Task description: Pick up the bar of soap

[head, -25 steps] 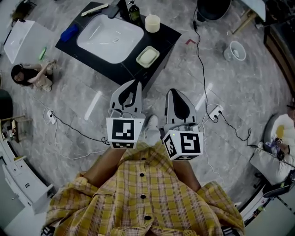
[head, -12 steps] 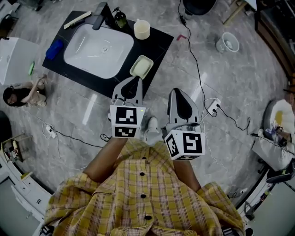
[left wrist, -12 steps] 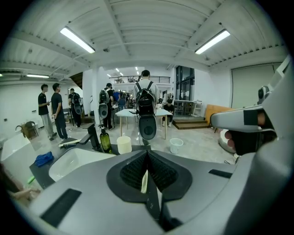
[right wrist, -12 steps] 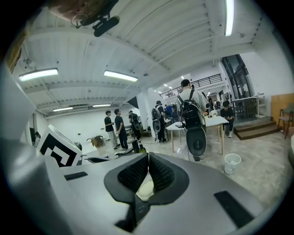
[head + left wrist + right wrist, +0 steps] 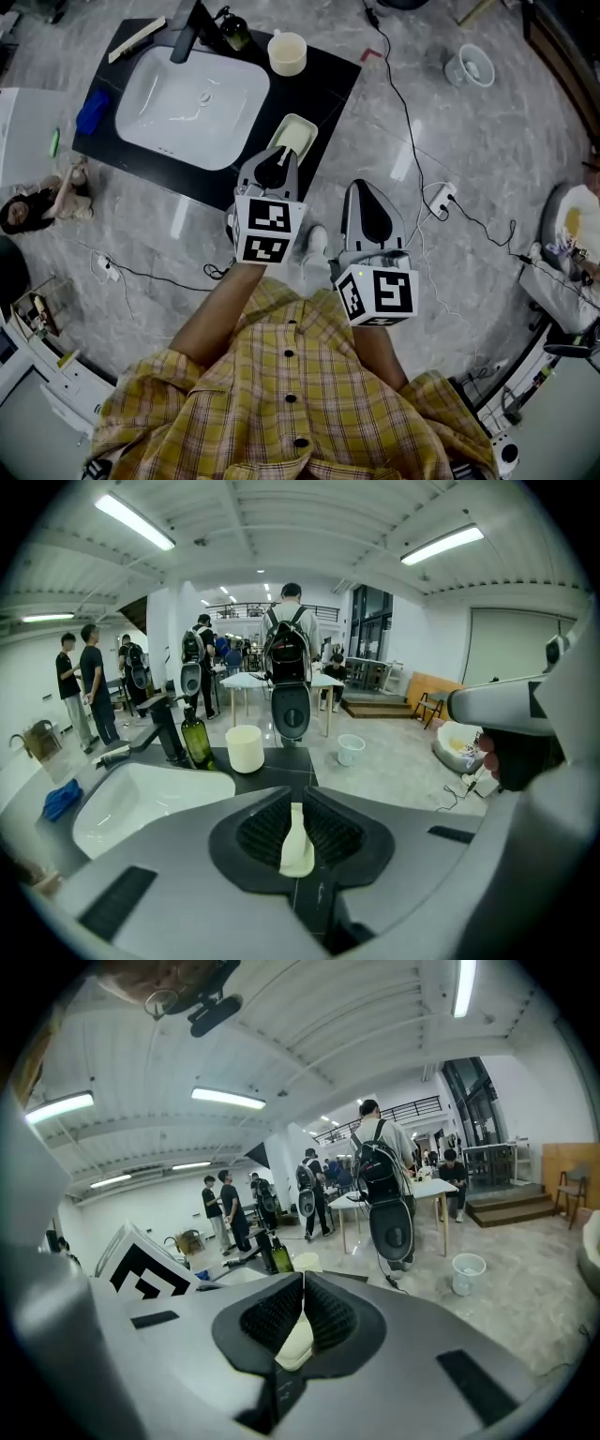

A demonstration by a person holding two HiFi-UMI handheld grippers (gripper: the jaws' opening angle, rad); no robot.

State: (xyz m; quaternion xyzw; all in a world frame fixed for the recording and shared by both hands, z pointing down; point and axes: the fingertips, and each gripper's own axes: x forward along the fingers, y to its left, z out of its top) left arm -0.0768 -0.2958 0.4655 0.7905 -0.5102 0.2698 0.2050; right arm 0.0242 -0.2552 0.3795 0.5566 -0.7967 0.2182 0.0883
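**Left tongs shut at the edge of the soap dish**

A grey marble floor [image 5: 487, 141] spreads under a black surface [image 5: 328, 80] with a white sink [image 5: 159, 112] set into it.

The left tongs [image 5: 277, 164] are stretched forward from a bare forearm [image 5: 220, 314]. Their jaws are closed and grip nothing. The tip hangs over the near end of the soap dish [image 5: 309, 123], where the bar of soap [image 5: 296, 136] lies untouched. In the left gripper view these tongs [image 5: 296, 803] point past the sink toward a cup and a bottle.

The right tongs [image 5: 364, 192] are held further back, over the floor and beside a shoe [image 5: 315, 240]. They point the same way. Their jaws [image 5: 302, 1283] are pressed together, with nothing between them.

Counted on the surface:
- one bar of soap in one dish
- one cream cup [image 5: 287, 53]
- one green bottle [image 5: 234, 33]
- one dark faucet [image 5: 183, 33]
- one blue cloth [image 5: 94, 111]

On the floor there is one white bucket [image 5: 471, 66] and one power strip [image 5: 441, 198] with trailing cables. There are two tongs, each with a marker cube.
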